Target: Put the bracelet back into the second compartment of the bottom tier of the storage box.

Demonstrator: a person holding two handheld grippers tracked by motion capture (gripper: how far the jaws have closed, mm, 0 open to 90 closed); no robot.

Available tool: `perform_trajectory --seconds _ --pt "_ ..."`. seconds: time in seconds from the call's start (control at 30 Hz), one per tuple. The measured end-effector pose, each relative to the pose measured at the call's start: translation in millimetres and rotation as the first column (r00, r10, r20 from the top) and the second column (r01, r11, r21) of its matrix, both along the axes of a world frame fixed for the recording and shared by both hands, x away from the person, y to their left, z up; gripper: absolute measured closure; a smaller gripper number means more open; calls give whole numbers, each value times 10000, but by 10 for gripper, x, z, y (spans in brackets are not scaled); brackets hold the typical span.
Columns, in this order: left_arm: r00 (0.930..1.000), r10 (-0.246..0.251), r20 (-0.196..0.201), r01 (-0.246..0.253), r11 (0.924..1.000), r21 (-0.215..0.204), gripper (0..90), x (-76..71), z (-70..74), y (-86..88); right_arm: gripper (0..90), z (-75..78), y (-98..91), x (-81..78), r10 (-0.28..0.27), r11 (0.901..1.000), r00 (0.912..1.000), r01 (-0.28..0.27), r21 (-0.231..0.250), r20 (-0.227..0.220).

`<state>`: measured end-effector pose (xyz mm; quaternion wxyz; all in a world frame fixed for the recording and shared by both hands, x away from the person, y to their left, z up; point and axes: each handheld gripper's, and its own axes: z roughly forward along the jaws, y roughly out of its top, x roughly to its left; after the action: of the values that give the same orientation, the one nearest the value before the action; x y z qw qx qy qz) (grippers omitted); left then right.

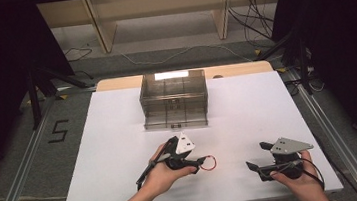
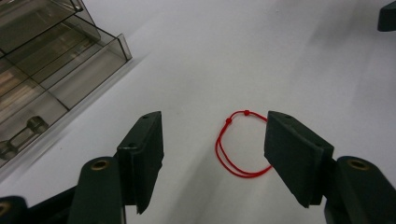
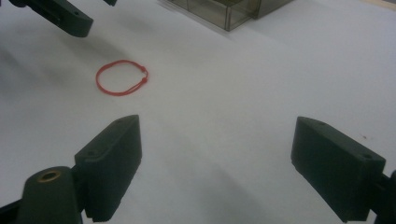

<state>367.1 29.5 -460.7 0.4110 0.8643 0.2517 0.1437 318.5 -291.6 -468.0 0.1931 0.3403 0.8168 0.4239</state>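
- Both jaws of the left gripper (image 2: 212,154) stand wide apart and hold nothing; the red string loop (image 2: 238,144) lies flat on the white table (image 2: 289,60) between them, close against the right-hand jaw.
- Right gripper (image 3: 215,172) is spread wide too, empty, with bare table between its jaws.
- From above, the loop (image 1: 209,163) sits just beside the left gripper (image 1: 182,155), well apart from the right gripper (image 1: 260,159).
- Clear plastic drawer box (image 1: 174,100) stands toward the far edge of the table.
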Motion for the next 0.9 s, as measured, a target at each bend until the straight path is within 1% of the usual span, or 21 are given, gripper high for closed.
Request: perform_trajectory --seconds 0.1,0.2,0.3,0.5,0.53,0.63,0.67,0.8,0.9 --pt "9998 200 -86 -199 9998 73 372 37 -18 -51 169 -1 2 -2 5 10000 10000 -5 -16 -28" --pt "9997 185 -172 -183 9997 144 382 81 -45 -100 169 -3 4 -2 28 10000 10000 -28 -12 -34" --pt "9996 48 -294 -39 9995 314 395 132 -84 -151 169 -5 3 -2 27 10000 10000 -27 -10 -45" --pt "9991 -109 -419 127 9990 423 437 185 -134 -231 169 -7 4 -1 43 10000 10000 -43 -36 -54" --pt "9988 -250 -427 273 9981 556 445 204 -149 -266 169 -7 4 -1 43 10000 10000 -43 -33 -58" --pt "9981 -385 -476 415 9972 628 493 218 -169 -303 169 -8 3 -1 42 10000 10000 -42 -29 -65" --pt "9972 -493 -564 533 9960 714 508 230 -189 -331 169 -8 3 0 45 10000 10000 -45 -36 -69" --pt "9968 -456 -652 511 9951 851 543 239 -213 -364 169 -9 2 -2 62 10000 10000 -62 -36 -79" --pt "9964 -524 -663 579 9948 837 570 245 -216 -378 169 -8 2 -2 54 10000 9999 -54 -74 -122"
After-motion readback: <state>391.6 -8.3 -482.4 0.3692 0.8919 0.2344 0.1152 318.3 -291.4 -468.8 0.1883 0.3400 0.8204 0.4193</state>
